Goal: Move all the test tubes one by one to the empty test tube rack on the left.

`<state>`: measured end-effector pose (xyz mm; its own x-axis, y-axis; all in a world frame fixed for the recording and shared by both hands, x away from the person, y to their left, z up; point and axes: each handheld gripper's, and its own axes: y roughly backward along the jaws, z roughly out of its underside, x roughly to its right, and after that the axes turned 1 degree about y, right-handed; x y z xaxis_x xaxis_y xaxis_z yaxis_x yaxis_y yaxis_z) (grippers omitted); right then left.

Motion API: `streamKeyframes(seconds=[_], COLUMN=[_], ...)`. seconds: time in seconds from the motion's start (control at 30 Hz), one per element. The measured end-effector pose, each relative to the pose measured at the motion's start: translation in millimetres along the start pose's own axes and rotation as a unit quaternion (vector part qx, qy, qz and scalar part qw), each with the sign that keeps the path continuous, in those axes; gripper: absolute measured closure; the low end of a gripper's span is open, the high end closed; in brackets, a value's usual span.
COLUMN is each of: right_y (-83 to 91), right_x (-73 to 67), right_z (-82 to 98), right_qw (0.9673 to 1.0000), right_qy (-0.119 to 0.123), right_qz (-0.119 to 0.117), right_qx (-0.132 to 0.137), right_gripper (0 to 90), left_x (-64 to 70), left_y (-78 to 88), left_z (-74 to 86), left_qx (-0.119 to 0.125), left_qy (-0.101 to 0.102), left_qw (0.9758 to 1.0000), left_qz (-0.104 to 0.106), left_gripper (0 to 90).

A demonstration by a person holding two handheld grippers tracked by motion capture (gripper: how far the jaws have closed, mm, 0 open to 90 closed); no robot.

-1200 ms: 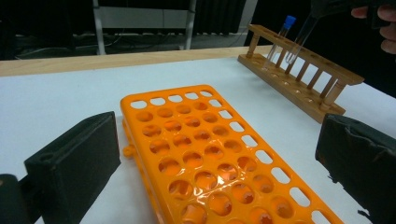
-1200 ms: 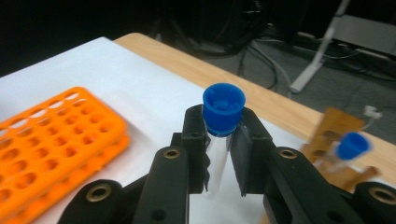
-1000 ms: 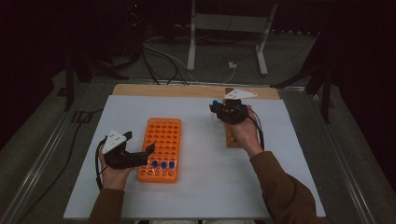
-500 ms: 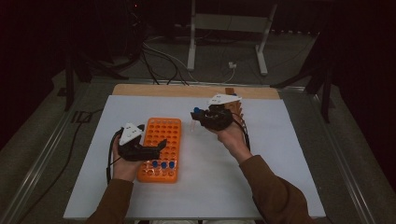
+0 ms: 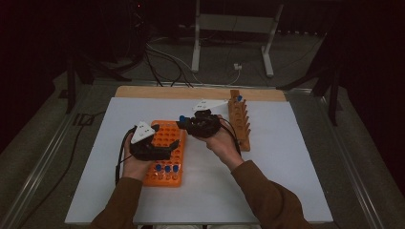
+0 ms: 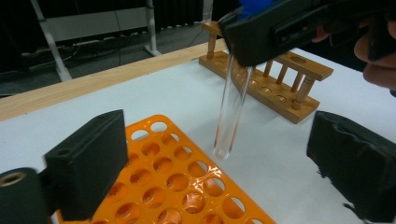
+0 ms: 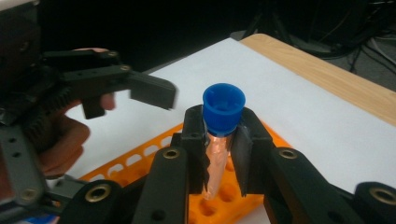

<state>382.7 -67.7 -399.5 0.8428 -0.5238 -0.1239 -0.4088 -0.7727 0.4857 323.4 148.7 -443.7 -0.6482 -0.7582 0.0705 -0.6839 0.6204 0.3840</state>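
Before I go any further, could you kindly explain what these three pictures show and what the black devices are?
There is no robot here: a person holds a hand-held gripper in each hand. One picture looks down from above the table; the other two come from cameras riding on each gripper, looking along its black fingers. On the white table lie an orange rack, with a few blue-capped tubes at its near end, and a wooden rack. The right gripper is shut on a clear test tube with a blue cap, hanging above the orange rack's holes. The left gripper rests at the orange rack; its fingers have just been closing a little, with nothing pressed between them.
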Motion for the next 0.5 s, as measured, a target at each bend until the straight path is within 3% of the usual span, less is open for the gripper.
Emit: streamKeyframes(seconds=[0.17,0.37,0.5], right_y=[-8.2,-12.0,-12.9], right_x=[-9.4,-15.3,-17.3], right_z=[-1.5,-3.4,-3.1], right_qw=[0.9999,0.9997,0.9995], right_qy=[0.005,0.013,0.018], right_qz=[-0.012,-0.021,-0.025], right_qx=[-0.006,-0.007,-0.011], right_gripper=[76.7,76.7,76.7], left_x=[3.8,4.3,2.4], left_y=[-2.2,-3.2,-2.4], left_z=[-1.8,-2.1,-2.2], left_qx=[-0.007,-0.011,-0.007], left_qy=[-0.019,-0.028,-0.026], left_qw=[0.9998,0.9995,0.9995], left_qz=[0.008,0.011,0.015], left_gripper=[18.1,51.0,65.7])
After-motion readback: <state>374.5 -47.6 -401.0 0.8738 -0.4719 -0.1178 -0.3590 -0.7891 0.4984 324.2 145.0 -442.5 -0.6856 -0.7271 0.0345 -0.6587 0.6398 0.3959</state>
